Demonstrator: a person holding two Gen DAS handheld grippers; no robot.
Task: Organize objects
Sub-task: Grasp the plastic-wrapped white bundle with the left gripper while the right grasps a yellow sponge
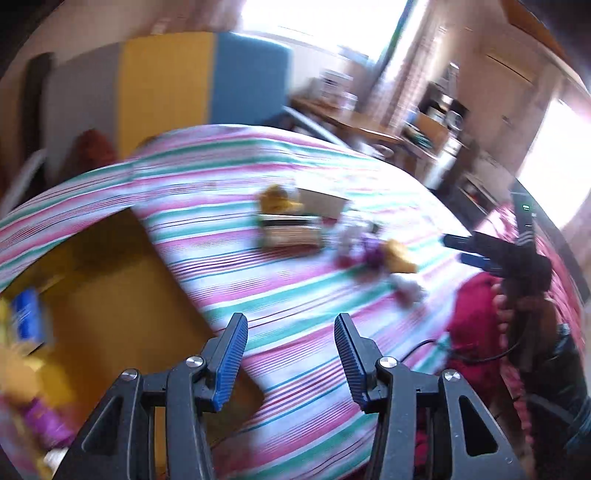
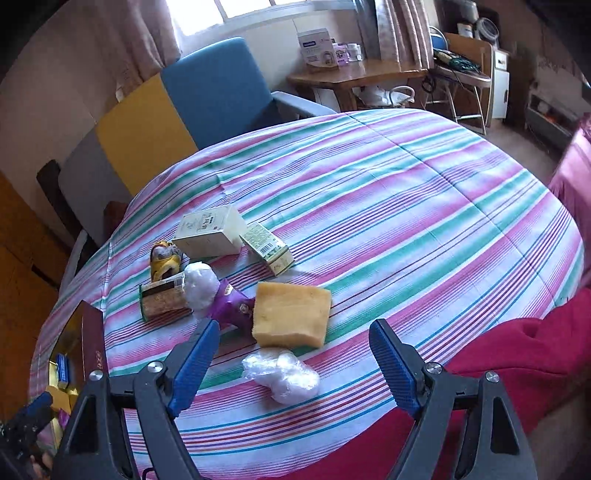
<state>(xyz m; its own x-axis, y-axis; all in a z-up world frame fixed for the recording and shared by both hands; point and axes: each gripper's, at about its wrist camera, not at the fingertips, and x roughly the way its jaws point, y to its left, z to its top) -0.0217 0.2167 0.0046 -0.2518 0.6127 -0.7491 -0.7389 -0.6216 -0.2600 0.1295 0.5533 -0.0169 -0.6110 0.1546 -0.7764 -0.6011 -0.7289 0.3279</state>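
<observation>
Right wrist view: our right gripper (image 2: 291, 360), fingers spread, empty, nears the plastic wad (image 2: 282, 376) at six o'clock; next, closing. Left gripper (image 1: 291, 356) likewise spread.

We hold both grippers empty: left gripper (image 1: 291, 354) jaws spread wide, right gripper (image 2: 295, 363) jaws spread wide too.

Beyond my table's far edge stands a blue armchair (image 2: 218, 85), with a yellow panel (image 2: 144, 136) just beside it on the left. Past the far right corner I see a wooden side table (image 2: 354, 75) carrying a white carton (image 2: 317, 48) and some small jars. Pinkish curtains (image 2: 400, 29) hang by the bright window (image 2: 258, 11). A folding chair (image 2: 465, 77) stands further right. My left view is blurred.
</observation>
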